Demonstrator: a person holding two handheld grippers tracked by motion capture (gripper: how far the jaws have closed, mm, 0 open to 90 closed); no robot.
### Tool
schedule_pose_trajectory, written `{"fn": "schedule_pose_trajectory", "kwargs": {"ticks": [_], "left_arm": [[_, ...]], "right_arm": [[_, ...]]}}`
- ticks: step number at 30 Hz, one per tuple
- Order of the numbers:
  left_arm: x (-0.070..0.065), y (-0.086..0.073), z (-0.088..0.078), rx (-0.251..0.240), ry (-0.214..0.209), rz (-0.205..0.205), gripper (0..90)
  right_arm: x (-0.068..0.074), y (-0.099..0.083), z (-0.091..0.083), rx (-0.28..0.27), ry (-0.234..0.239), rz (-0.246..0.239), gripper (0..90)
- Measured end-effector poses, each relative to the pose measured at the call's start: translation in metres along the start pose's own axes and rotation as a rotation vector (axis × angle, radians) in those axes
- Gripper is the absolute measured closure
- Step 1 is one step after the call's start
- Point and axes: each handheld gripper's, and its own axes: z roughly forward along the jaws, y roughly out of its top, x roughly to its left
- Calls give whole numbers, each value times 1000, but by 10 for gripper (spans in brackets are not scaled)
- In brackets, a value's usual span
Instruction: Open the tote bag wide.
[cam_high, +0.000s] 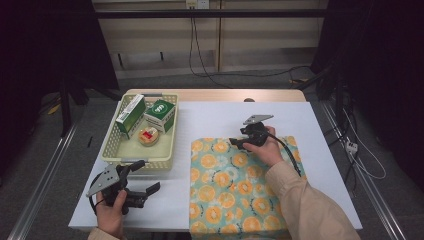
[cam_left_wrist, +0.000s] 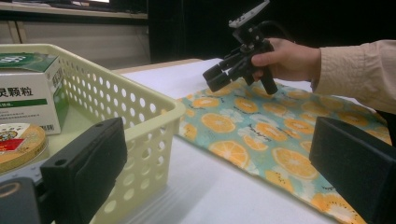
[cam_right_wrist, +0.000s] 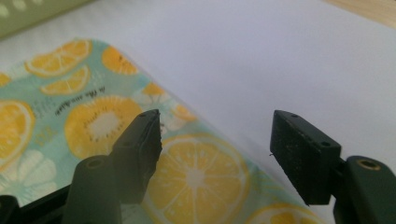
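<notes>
An orange-slice patterned cloth (cam_high: 240, 185) lies flat on the white table cover (cam_high: 215, 117), right of centre. A hand holds my right gripper (cam_high: 236, 142) low over the cloth's far left corner. In the right gripper view its jaws (cam_right_wrist: 217, 126) stand apart: one is over the cloth (cam_right_wrist: 93, 121), the other over the white cover, with the cloth's edge between them and nothing pinched. My left gripper (cam_high: 150, 175) rests near the front left of the table, open and holding nothing. In the left gripper view (cam_left_wrist: 219, 154) it faces the cloth (cam_left_wrist: 261, 130) and the right gripper (cam_left_wrist: 215, 77).
A pale perforated basket (cam_high: 112, 150) sits at the left. It holds two green-and-white boxes (cam_high: 131, 115) (cam_high: 161, 115) and a round tin (cam_high: 148, 136). The basket's corner (cam_left_wrist: 154, 112) stands close beside my left gripper's jaw. Cables run across the floor beyond the table.
</notes>
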Motion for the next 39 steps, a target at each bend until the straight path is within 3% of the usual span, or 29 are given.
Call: {"fn": "schedule_pose_trajectory", "kwargs": {"ticks": [3,5,7,8,9,10,13,14,15,18,23,25,26,35,38,39], "left_arm": [[-1,0,0,9,-1,8,39],[-1,0,0,9,-1,8,39],[-1,0,0,9,0,3,39],[-1,0,0,10,1,4,39],[-1,0,0,11,0,9,39],[-1,0,1,10,0,6,40],[-2,0,1,15,-4,13,39],[-2,0,1,15,-4,13,39],[-2,0,1,16,-3,13,40],[-2,0,0,14,-1,6,39],[-2,0,0,16,3,7,39],[-3,0,0,15,2,5,39],[-3,0,0,16,1,8,39],[-4,1,2,18,-3,5,39],[-4,1,1,14,1,5,39],[-4,2,1,13,5,8,39]], "right_arm": [[3,-3,4,52,0,-31,375],[3,-6,6,50,2,-21,381],[0,-6,4,52,4,-13,472],[0,-6,4,52,4,-13,472],[-3,-6,2,61,11,-15,593],[-3,-6,2,61,11,-15,593],[-8,-8,-1,52,37,-8,744],[-10,-10,-3,52,53,-2,859],[-9,-10,-3,55,62,1,888],[-8,-9,-4,63,68,-14,900],[-21,-2,-11,26,46,31,900],[-36,5,-16,8,0,68,900],[-36,5,-16,8,0,68,900],[-94,23,-26,-25,-132,142,900],[-119,28,-31,-35,-205,182,900],[-119,28,-31,-35,-205,182,900]]}}
